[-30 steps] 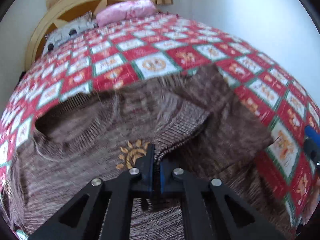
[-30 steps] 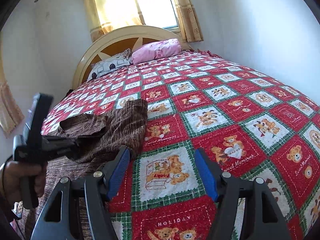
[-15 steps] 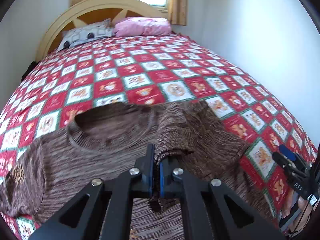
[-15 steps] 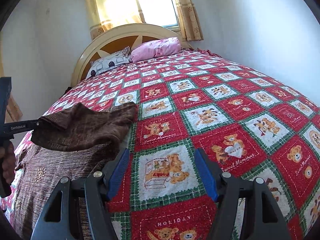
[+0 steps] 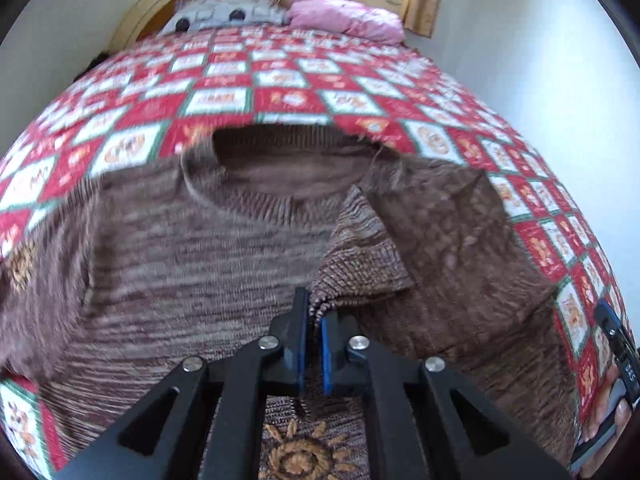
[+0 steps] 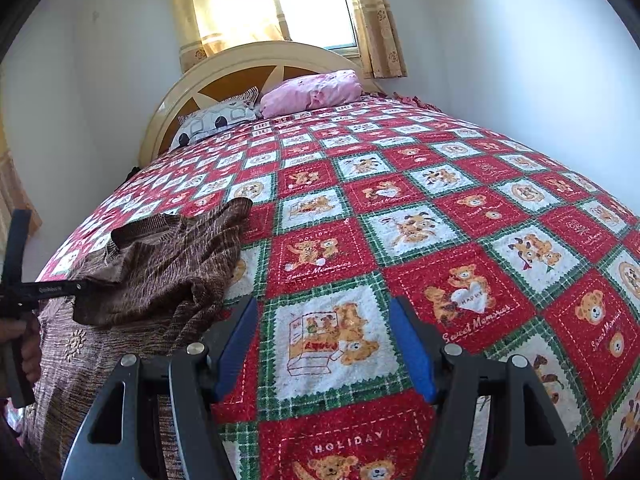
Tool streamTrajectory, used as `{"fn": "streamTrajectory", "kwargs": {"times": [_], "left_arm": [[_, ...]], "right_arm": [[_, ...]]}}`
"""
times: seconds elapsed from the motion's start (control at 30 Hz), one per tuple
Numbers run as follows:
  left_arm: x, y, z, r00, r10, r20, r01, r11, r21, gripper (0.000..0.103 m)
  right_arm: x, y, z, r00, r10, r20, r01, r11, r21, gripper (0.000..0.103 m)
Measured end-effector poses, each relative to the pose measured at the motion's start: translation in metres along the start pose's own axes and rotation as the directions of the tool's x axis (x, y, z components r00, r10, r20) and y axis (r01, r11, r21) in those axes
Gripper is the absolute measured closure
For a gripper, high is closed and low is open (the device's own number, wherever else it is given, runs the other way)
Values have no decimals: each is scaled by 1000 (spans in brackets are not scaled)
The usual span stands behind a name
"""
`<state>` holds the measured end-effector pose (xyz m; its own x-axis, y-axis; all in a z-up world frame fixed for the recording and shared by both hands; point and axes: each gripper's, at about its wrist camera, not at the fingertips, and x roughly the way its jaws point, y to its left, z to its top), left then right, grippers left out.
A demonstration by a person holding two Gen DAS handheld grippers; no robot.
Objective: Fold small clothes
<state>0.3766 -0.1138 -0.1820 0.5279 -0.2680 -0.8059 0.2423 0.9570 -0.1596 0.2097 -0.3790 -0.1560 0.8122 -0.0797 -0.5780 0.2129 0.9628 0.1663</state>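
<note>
A brown knit sweater (image 5: 192, 264) lies flat on the quilt, neck hole toward the headboard, with a sun motif (image 5: 298, 456) near the camera. Its right sleeve (image 5: 368, 264) is folded over the chest. My left gripper (image 5: 315, 309) pinches the sleeve's cuff between its blue pads, and its jaws are starting to open. In the right wrist view the sweater (image 6: 168, 264) sits at the left, and the left gripper (image 6: 78, 286) holds its folded edge. My right gripper (image 6: 324, 320) hovers open over the quilt beside the sweater with nothing in it.
The bed carries a red, green and white teddy-bear quilt (image 6: 440, 216). A pink pillow (image 6: 316, 90) and a grey patterned pillow (image 6: 216, 118) lean on the cream headboard (image 6: 248, 54). A white wall (image 6: 520, 60) runs along the bed's right side. A curtained window (image 6: 280, 4) is behind.
The left gripper carried the sleeve across the sweater's chest and lower, so the sleeve now lies folded over the body. The right gripper stayed where it was.
</note>
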Motion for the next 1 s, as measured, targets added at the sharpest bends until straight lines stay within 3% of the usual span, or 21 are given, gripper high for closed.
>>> {"fn": "streamTrajectory", "kwargs": {"times": [0.1, 0.17, 0.27, 0.4, 0.57, 0.67, 0.73, 0.77, 0.9, 1.0], "left_arm": [[4, 5, -2, 998, 65, 4, -65, 998, -12, 74], [2, 16, -1, 992, 125, 19, -123, 991, -60, 53], [-2, 33, 1, 969, 246, 24, -241, 963, -118, 52], [-11, 40, -2, 964, 263, 51, -254, 957, -138, 52], [-11, 7, -7, 957, 276, 88, -277, 961, -2, 36], [7, -17, -16, 926, 372, 70, -378, 911, 164, 35], [7, -22, -23, 896, 422, 138, -443, 873, 205, 29], [7, -21, -25, 892, 428, 146, -451, 867, 211, 29], [2, -2, -23, 924, 361, 123, -378, 912, 163, 28], [1, 11, -24, 944, 312, 106, -323, 941, 104, 21]], "right_arm": [[1, 0, 0, 1000, -1, -3, 1, 1000, -1, 35], [1, 0, -1, 1000, -3, -4, 3, 1000, -1, 35], [2, 1, -1, 1000, -5, -6, 5, 1000, -2, 35], [4, 2, -1, 1000, -10, -14, 10, 1000, -8, 35], [6, 1, -1, 1000, -12, -24, 11, 1000, -8, 35], [8, 2, -2, 999, -12, -35, 12, 1000, -9, 35], [9, 3, -2, 999, -13, -37, 13, 1000, -14, 35], [8, 4, -1, 999, -11, -32, 11, 1000, -17, 35], [-5, 12, 0, 999, 38, -13, -38, 998, -43, 35], [-9, 23, -5, 992, 95, -85, -100, 994, -54, 35]]}}
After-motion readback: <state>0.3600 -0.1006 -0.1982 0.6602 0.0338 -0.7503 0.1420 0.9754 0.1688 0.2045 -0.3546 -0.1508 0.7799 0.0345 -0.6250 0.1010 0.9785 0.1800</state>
